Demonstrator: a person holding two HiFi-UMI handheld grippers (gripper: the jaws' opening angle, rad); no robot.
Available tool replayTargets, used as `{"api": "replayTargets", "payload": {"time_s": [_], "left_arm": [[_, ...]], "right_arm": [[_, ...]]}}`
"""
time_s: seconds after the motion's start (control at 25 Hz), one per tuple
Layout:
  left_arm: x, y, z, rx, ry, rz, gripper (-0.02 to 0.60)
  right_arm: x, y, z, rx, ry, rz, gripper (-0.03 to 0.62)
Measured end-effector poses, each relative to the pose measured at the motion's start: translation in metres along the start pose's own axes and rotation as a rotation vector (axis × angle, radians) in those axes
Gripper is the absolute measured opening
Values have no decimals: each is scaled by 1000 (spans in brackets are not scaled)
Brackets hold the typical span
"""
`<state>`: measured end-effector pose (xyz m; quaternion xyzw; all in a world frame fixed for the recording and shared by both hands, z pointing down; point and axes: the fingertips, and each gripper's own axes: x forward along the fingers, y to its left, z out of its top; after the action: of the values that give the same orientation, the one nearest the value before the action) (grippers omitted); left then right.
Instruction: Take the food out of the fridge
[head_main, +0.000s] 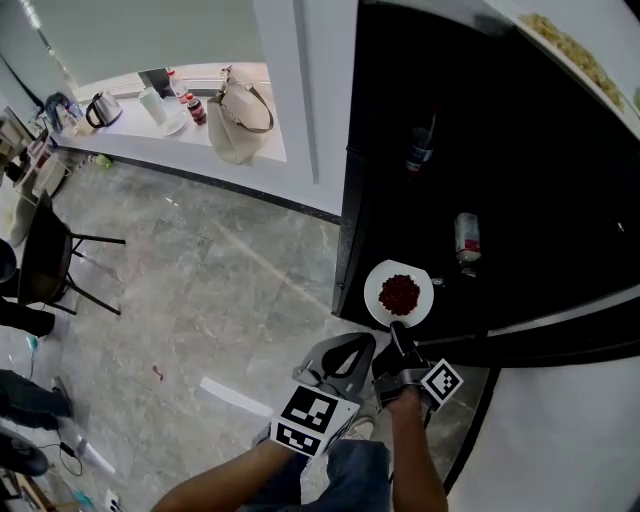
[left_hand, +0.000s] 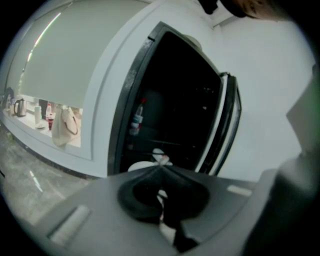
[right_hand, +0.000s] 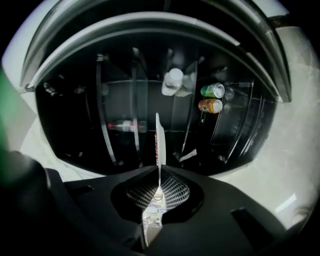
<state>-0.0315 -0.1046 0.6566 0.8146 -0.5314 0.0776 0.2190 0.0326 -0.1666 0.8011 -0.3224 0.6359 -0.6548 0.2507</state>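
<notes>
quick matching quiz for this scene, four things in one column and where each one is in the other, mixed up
1 plate of red food
2 cream handbag
3 can
4 black chair

a on the grey floor
b inside the dark fridge, not held
c on the white counter
d clamped in the right gripper

Pairs: 1-d, 2-c, 3-b, 4-a

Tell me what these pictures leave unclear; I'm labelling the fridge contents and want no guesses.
Red food on the plate: head view, too small to name; right gripper view sees the plate edge-on.
Green can print: right gripper view, too small.
Fridge depths: head view, darkness.
</notes>
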Motion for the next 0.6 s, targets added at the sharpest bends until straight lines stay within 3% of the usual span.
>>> {"api": "replayTargets", "payload": {"time_s": [0.6], "left_arm": [[-95,-59,70,-5,31,-48,-3]], "right_arm": [[-130,168,-55,14,-97,47,8]]}}
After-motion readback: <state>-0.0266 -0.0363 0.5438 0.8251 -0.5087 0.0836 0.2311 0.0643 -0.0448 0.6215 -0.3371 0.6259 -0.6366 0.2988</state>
